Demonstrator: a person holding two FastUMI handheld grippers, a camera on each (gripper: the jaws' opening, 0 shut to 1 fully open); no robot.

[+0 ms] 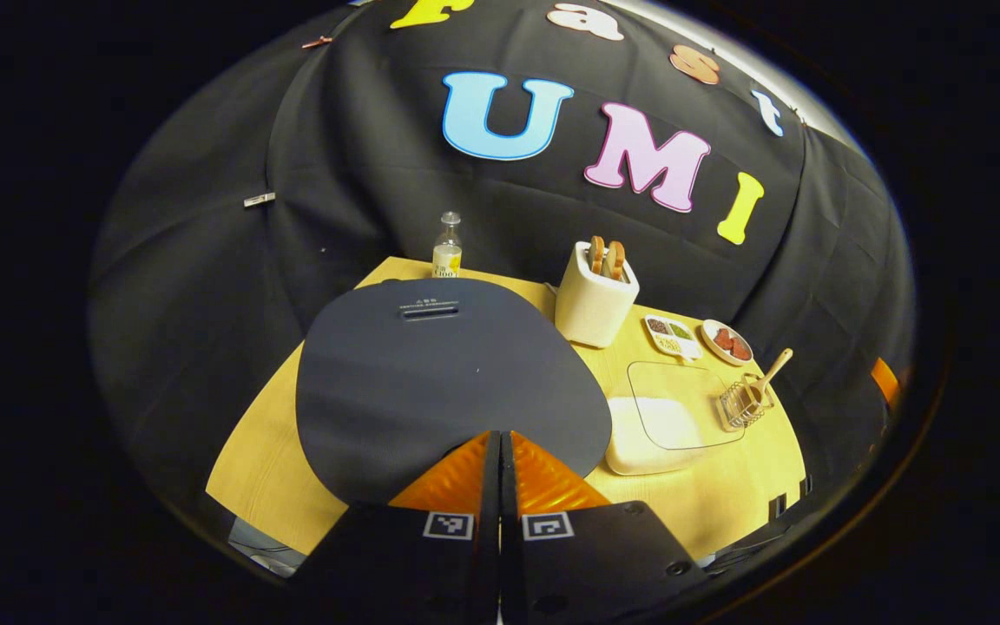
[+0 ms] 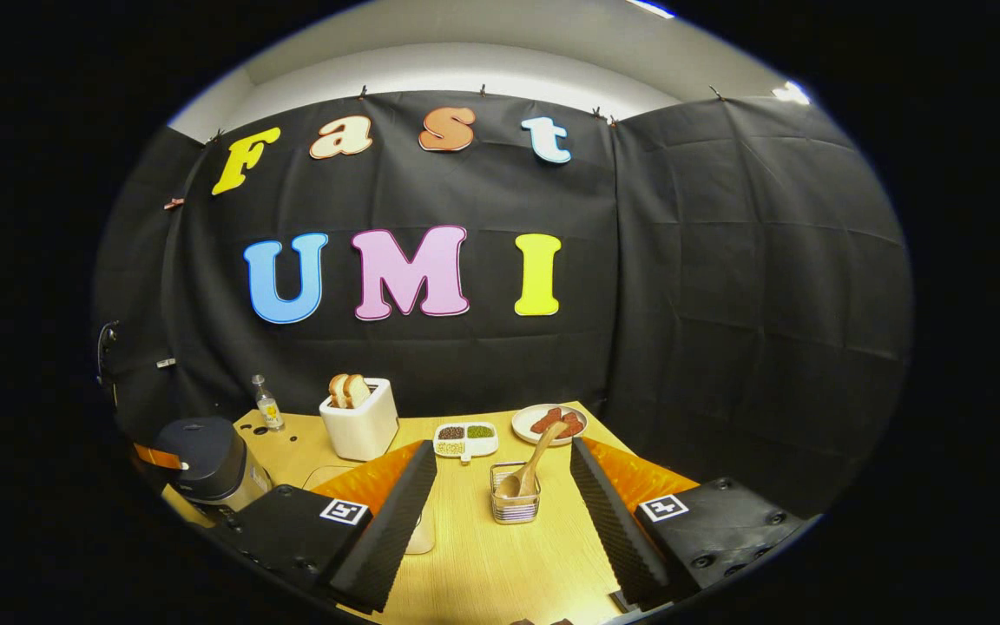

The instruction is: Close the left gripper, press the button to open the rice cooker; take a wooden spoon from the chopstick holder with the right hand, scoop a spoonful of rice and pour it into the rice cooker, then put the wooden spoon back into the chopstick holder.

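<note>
- Left tongs [image 1: 500, 451]: fingers together, nothing between them, poised above the near edge of the cooker [image 1: 439, 382] lid.
- Lid is down; the button is not discernible. Judged: closing step done, press pending.
- Right tongs [image 2: 500, 486]: wide apart, empty, facing the holder [image 2: 515, 502] from the near side.
- Spoon [image 2: 533, 464] stands in the holder, untouched, right of the cooker on the bench [image 2: 483, 564].
- Rice container [image 1: 665, 421]: clear-lidded, between cooker and holder; contents hard to make out.
- Remaining: open, take spoon, scoop, pour, return.
</note>
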